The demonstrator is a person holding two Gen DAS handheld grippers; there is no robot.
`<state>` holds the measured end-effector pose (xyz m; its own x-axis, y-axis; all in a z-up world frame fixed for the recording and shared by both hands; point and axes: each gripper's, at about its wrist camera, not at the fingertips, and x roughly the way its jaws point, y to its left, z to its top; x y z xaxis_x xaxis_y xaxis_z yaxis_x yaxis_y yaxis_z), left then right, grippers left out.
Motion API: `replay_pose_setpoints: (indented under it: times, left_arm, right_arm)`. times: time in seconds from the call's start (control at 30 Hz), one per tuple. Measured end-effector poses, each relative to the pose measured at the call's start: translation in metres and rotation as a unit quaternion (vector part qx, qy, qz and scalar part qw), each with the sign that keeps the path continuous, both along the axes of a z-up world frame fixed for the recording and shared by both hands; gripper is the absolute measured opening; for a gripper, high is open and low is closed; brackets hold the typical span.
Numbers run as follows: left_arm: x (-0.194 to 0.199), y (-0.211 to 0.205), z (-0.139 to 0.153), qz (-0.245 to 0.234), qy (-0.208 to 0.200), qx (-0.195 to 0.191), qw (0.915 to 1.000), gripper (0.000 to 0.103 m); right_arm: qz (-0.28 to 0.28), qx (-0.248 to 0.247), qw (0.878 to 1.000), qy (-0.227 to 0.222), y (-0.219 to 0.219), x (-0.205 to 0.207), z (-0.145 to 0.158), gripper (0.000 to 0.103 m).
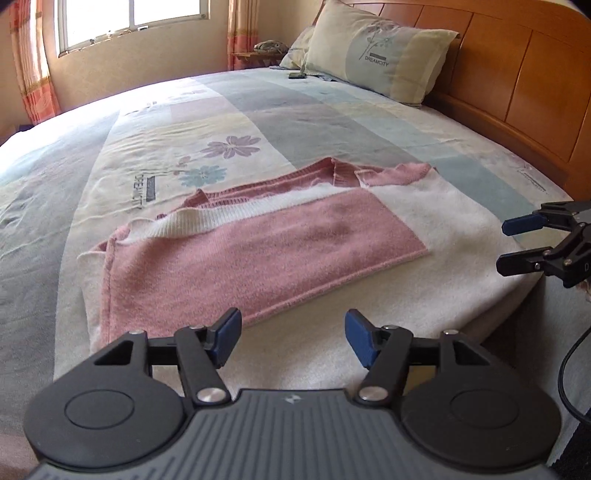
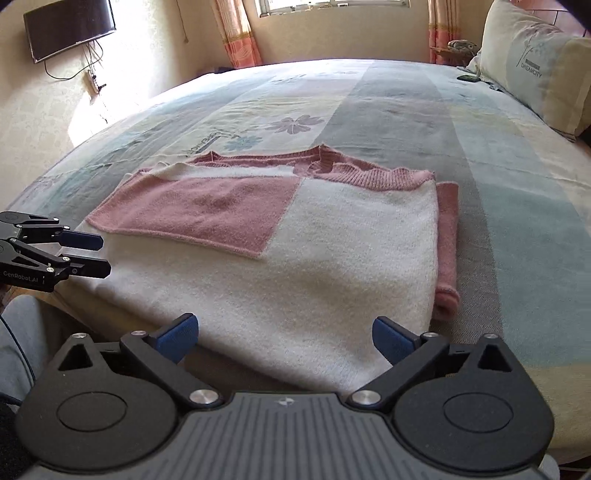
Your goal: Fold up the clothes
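The pink-and-white sweater (image 2: 295,236) is being faced across the bed (image 2: 406,110), long axis left-right, by both released hand-held grippers, left (image 1: 291,334) and right (image 2: 284,338), at its near edge.

Both wrist cams sit low at near bed edge (image 1: 509,295), close, facing across bed. L cam looks fwd-right toward headboard (image 1: 517,74) w/ pillow (image 1: 380,55); R cam fwd-left toward TV (image 2: 70,27). Shared: pink/white sweater (image 1: 258,251) (image 2: 295,266), window (image 1: 129,18), each other's gripper.
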<state>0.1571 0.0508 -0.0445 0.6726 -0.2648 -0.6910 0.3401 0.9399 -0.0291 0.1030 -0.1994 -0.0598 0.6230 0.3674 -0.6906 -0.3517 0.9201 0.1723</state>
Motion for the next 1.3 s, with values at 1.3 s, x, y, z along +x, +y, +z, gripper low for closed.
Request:
replay_pose_setpoints:
  times: [1.3]
  left_arm:
    - [0.041,0.069,-0.041,0.174,0.045,-0.108,0.9778,0.081]
  right_arm:
    - [-0.079,-0.019,0.996,-0.032,-0.001,0.061,-0.04,0.103]
